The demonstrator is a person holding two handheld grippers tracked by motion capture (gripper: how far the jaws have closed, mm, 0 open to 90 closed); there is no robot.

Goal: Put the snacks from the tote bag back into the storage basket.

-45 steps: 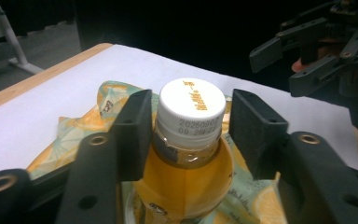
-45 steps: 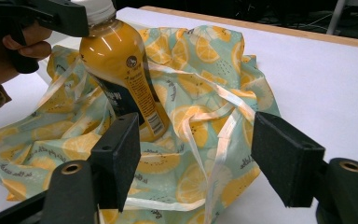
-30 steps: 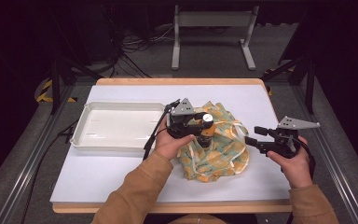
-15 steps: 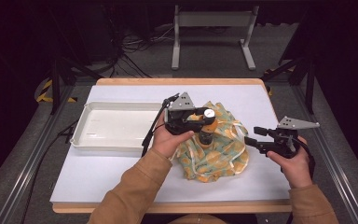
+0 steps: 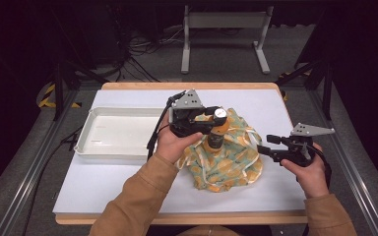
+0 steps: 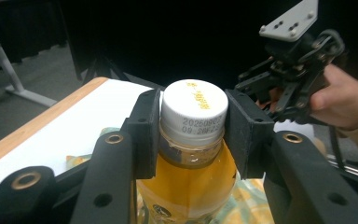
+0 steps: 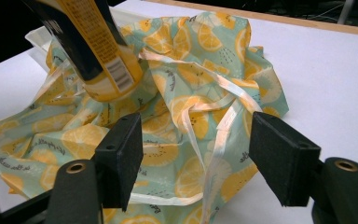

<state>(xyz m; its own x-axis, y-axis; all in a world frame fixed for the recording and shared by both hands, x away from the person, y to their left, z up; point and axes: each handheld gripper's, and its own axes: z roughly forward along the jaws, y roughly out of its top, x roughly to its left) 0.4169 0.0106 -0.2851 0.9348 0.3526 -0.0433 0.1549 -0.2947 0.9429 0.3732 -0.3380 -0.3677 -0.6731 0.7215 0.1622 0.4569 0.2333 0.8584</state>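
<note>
Bottle (image 5: 215, 132) hanging in the left gripper (image 5: 207, 119) in the high view, pinched just under its white cap (image 5: 219, 113), base over the lemon-print bag (image 5: 224, 157) lying on the white mat (image 5: 128, 172); whether base and bag are touching, impossible to tell from above. Sitting to the left, apart from the bag, a white tray (image 5: 115, 136). Hovering at the bag's right edge, the right gripper (image 5: 263, 145), jaws apart. Looking along the left gripper (image 6: 193, 135): both pads clamping the bottle (image 6: 186, 179) at the neck, cap (image 6: 195, 112) sticking up between them, orange liquid showing below; farther off, the right gripper (image 6: 249, 86) in a hand (image 6: 345, 102). Looking along the right gripper (image 7: 196, 161): jaws standing wide, gripping nothing, pointing at the bag (image 7: 177, 116) and its pale drawstrings (image 7: 219, 135); bottle (image 7: 91, 46) tilting above the cloth, base seeming just clear of it.
</note>
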